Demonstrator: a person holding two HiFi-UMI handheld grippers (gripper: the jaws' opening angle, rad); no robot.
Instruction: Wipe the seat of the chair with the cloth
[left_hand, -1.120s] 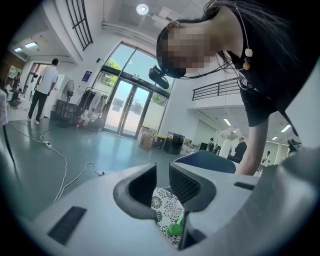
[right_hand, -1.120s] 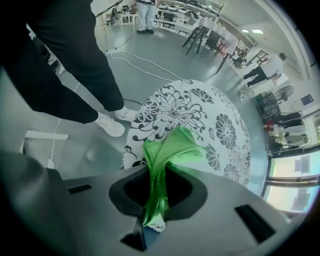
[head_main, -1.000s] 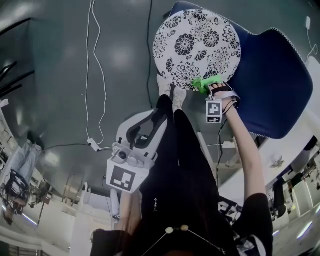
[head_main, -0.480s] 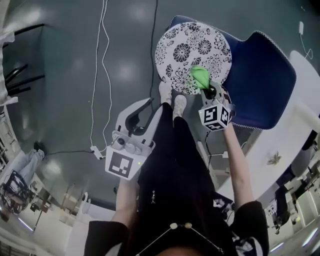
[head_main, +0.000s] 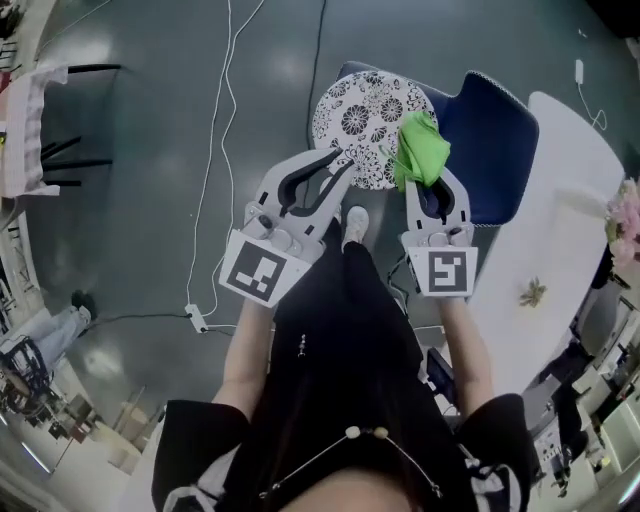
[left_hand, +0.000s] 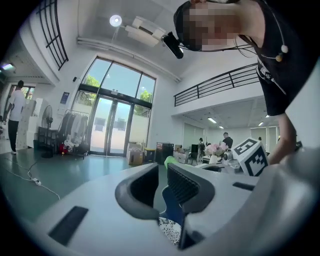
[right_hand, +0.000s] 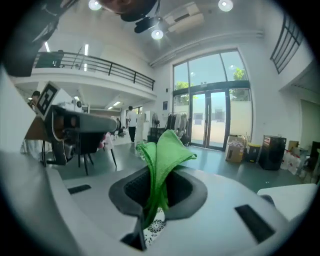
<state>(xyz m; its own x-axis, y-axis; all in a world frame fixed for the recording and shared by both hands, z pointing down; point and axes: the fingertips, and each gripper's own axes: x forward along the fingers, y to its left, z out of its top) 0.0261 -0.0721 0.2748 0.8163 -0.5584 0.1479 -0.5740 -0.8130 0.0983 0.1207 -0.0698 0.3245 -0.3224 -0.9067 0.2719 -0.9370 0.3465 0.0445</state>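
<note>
**A:** Start at the left. What is the left gripper (head_main: 335, 168) doing?

**B:** Nothing useful. In its own view the jaws stand a little apart with nothing between them; through the narrow gap you only see a strip of blue chair and patterned seat. It is held out beside the seat's near-left edge, over the floor (head_main: 130, 200), where a white cable (head_main: 212, 150) trails.

**A:** And the seat itself?

**B:** The round seat (head_main: 362, 118) with the black-and-white flower print sits just beyond both grippers, on the blue chair (head_main: 495, 150).

**A:** So where's the cloth?

**B:** The green cloth (head_main: 420, 150) is pinched in the right gripper (head_main: 427, 182) — jaws pressed onto its lower part, the loose folds standing up past the tips. From the head view it overlaps the seat's right edge. The right gripper view looks out level across the room, with the print showing only below the jaws, so I judge the cloth is held above the seat, not pressed on it.

**A:** Then which way must it go?

**B:** Down and to the left. The seat lies below and forward-left of the cloth, and the right hand is the nearer one — it likely has to tip its tips downward to lay the cloth flat.

**A:** Any containers?

**B:** None. Only a white table (head_main: 560, 200) at the far right, touching nothing.
</note>
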